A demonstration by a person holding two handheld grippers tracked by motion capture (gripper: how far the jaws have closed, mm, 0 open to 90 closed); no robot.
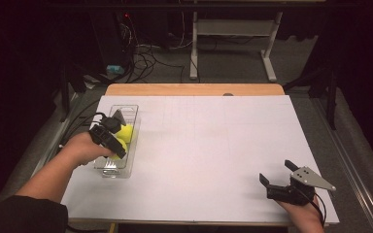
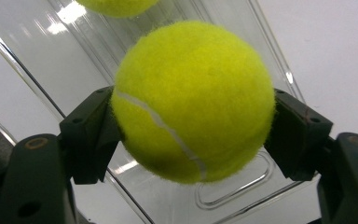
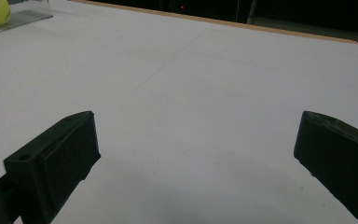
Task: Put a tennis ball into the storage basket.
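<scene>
1. Squarely between the left gripper [image 2: 193,135] jaws sits a tennis ball [image 2: 193,100], pinched from both sides.
2. It hangs over the clear tray [image 1: 128,109] near the worktop's left edge.
3. Right gripper [image 3: 196,158] jaws are spread wide.

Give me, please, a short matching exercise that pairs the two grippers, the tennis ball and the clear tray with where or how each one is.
1. left gripper
2. right gripper
3. held tennis ball
4. clear tray

a. open, over the bare white table
b. lies at the table's left side
c. shut on a ball
d. yellow, clamped above the tray

Pairs: 1-c, 2-a, 3-d, 4-b
</scene>
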